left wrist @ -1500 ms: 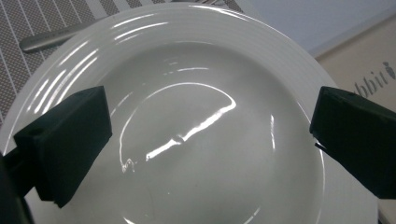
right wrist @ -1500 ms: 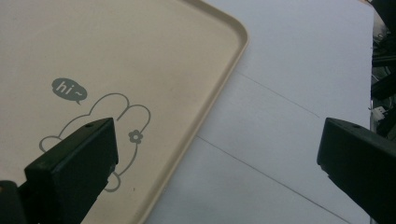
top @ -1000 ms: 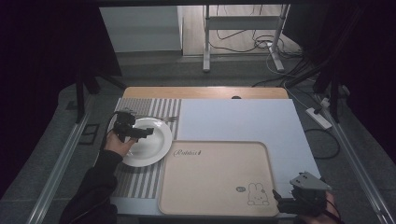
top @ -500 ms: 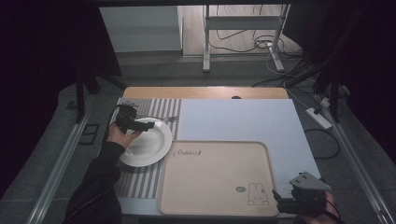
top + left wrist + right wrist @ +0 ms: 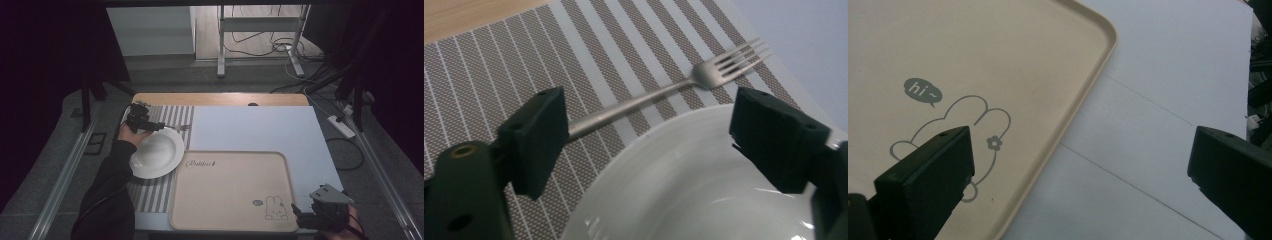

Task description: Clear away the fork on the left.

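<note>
Striped placemat (image 5: 165, 117): left gripper (image 5: 150, 125) off white bowl (image 5: 155, 152), now over fork (image 5: 659, 92), jaws narrowing, nothing pinched yet; right gripper (image 5: 320, 215) idle, spread wide.

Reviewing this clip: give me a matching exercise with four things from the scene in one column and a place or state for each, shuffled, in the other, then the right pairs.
Things:
1. fork
2. plate
3. tray
4. right gripper

Places or states:
A. printed with a rabbit
B. white, on the striped placemat, nearer the person
C. jaws wide apart, at the tray's near right corner
D. on the placemat beyond the plate, its handle end at one jaw of the left gripper

Pairs: 1-D, 2-B, 3-A, 4-C
</note>
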A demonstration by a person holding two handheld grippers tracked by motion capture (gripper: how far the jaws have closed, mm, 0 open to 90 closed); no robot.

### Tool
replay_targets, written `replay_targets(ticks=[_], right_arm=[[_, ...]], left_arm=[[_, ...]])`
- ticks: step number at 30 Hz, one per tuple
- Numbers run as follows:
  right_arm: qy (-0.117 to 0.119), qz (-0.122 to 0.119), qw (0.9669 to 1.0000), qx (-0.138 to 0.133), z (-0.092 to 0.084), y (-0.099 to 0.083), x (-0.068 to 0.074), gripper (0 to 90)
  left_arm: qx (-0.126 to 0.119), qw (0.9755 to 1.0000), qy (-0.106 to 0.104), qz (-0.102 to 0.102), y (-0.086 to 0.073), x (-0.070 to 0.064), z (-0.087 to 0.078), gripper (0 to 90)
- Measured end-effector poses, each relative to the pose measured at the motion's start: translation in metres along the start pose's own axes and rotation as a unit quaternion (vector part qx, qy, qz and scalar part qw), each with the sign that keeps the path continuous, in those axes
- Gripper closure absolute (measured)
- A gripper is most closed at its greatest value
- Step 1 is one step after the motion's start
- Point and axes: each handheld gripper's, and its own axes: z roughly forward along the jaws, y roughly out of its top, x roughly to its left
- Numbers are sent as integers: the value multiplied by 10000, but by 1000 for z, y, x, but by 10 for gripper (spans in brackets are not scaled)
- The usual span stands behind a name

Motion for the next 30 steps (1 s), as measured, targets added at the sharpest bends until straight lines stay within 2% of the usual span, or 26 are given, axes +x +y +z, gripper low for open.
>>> replay_targets(ticks=[1,2,4,5,7,9,11,12,18,22,27,30], right_arm=[[1,-4,10000,1,0,0,0,0],[9,-17,10000,2,0,0,0,0],[14,-30,10000,3,0,0,0,0],[14,-35,10000,4,0,0,0,0],[16,-41,10000,1,0,0,0,0],[18,-41,10000,5,0,0,0,0],[21,-42,10000,7,0,0,0,0],[22,-40,10000,6,0,0,0,0],[26,-43,10000,10,0,0,0,0],[31,-50,10000,0,0,0,0,0],[30,-65,10000,-34,0,-1,1,0],[43,-97,9999,-26,-1,-1,1,0]], left_arm=[[-1,10000,-40,-21,1,3,1,209],[21,10000,-85,-13,2,5,1,282],[65,10000,-45,-27,3,10,3,365],[95,9999,-54,-9,3,12,4,487],[225,9997,66,54,4,16,7,553],[333,9990,229,181,4,19,10,720],[410,9985,299,225,4,22,13,853],[457,9981,338,228,4,24,16,890],[628,9973,345,143,11,32,29,890],[899,9948,468,125,14,36,38,890],[980,9935,571,13,14,43,42,890],[1028,9935,493,-54,12,44,41,891]])
